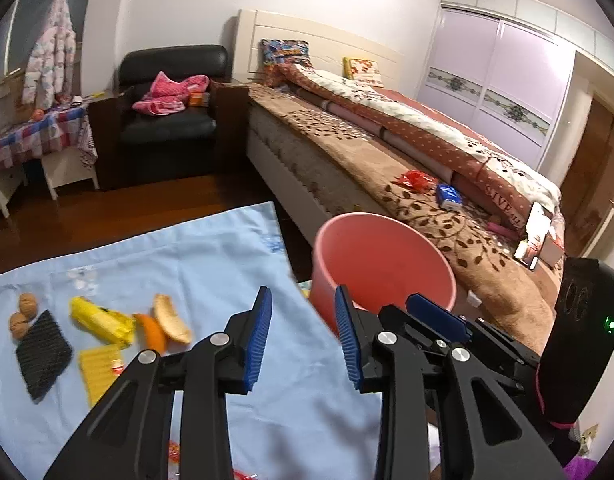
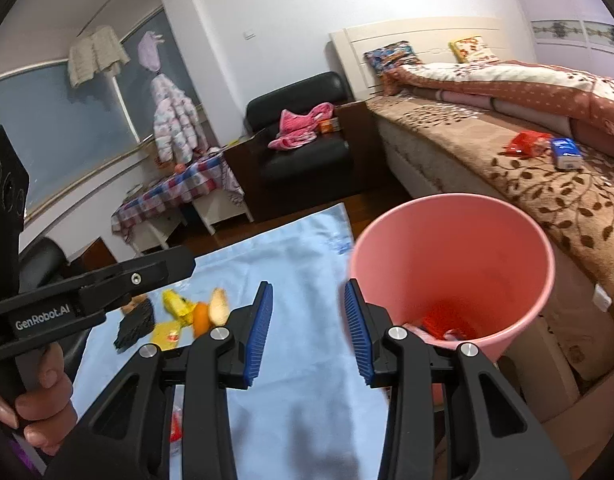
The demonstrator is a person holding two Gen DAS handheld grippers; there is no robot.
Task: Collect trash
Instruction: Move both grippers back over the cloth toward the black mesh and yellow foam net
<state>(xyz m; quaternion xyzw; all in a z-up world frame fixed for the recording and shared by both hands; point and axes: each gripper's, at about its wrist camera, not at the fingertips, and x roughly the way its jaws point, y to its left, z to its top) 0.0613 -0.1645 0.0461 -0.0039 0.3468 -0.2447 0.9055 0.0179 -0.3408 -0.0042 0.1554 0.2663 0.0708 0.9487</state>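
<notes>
A pink bucket (image 1: pixel 383 264) stands on the floor by the bed, with red scraps (image 2: pixel 443 324) at its bottom. Left of it a light blue cloth (image 1: pixel 211 256) carries litter: two walnuts (image 1: pixel 23 312), a black ridged piece (image 1: pixel 43 354), a yellow wrapper (image 1: pixel 101 322), orange peel (image 1: pixel 153 332), a pale peel (image 1: pixel 171 320) and a yellow ridged piece (image 1: pixel 99 368). My left gripper (image 1: pixel 305 340) hangs open over the cloth's right edge, nothing between its pads. My right gripper (image 2: pixel 307 328) is open and empty too, just left of the bucket's near rim (image 2: pixel 451 200).
A bed with a brown leaf blanket (image 1: pixel 447 216) runs along the right, bearing a red wrapper (image 1: pixel 413 180), a blue pack (image 1: pixel 449 196) and a phone (image 1: pixel 533 236). A black armchair (image 1: pixel 167 120) with pink clothing and a small checked-cloth table (image 1: pixel 35 136) stand beyond on the wood floor.
</notes>
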